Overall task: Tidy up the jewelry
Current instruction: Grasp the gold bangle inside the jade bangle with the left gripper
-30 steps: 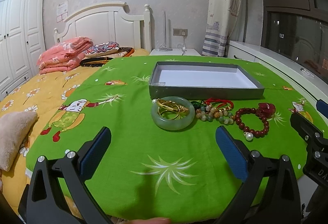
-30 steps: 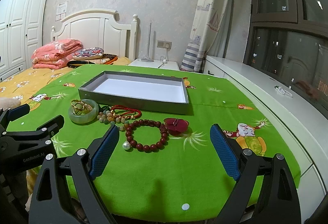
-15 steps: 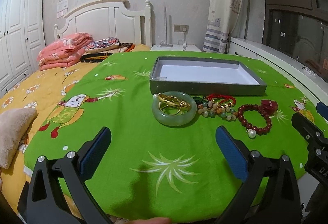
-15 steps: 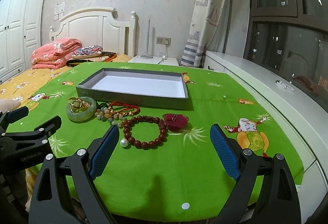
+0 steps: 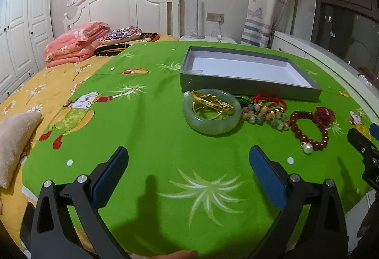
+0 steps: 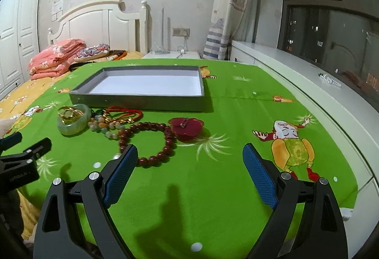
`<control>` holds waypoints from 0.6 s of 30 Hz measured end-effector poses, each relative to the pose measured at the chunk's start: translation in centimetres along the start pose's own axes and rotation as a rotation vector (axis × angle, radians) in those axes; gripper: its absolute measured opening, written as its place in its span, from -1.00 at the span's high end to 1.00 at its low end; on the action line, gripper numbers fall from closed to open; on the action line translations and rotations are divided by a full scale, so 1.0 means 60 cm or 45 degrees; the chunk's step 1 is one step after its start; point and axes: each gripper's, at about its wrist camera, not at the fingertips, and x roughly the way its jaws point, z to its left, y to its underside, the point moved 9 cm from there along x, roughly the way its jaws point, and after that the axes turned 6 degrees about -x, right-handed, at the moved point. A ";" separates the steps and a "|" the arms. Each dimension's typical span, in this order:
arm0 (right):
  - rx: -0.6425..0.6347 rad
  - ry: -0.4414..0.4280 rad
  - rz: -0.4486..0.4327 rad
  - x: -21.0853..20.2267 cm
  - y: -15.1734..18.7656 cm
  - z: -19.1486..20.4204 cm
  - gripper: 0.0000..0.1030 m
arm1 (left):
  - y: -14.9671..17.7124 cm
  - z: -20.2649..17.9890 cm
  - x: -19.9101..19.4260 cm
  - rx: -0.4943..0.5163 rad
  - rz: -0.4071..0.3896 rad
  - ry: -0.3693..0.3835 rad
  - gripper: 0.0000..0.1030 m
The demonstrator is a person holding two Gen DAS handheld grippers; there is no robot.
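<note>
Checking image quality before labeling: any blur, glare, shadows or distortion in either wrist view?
Left wrist: sharp, strong fisheye bending with dark corners; gripper shadow on the green cloth below the left gripper; tray clear. Right wrist: same bending; tray and bangle slightly soft; shadow below the right gripper; window dark with small light reflections.

We see the left gripper (image 5: 188, 170): matte black plastic arms, blue textured pads (image 5: 110, 176), silver screw heads near each pad. Same build on the right gripper (image 6: 190, 167), blue pads (image 6: 259, 176), silver screws. Faint white lettering on the black body, unreadable. Bare skin at bottom edge.
</note>
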 end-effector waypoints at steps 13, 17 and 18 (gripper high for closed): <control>0.008 0.001 0.099 0.069 -0.023 -0.047 -0.64 | -0.025 -0.006 0.033 0.051 0.053 0.004 -0.91; 0.012 -0.045 0.141 0.094 -0.035 -0.039 -0.64 | -0.039 0.005 0.040 -0.001 0.049 0.025 -0.91; 0.002 -0.047 0.151 0.100 -0.037 -0.035 -0.64 | -0.042 0.009 0.041 -0.017 0.043 0.032 -0.89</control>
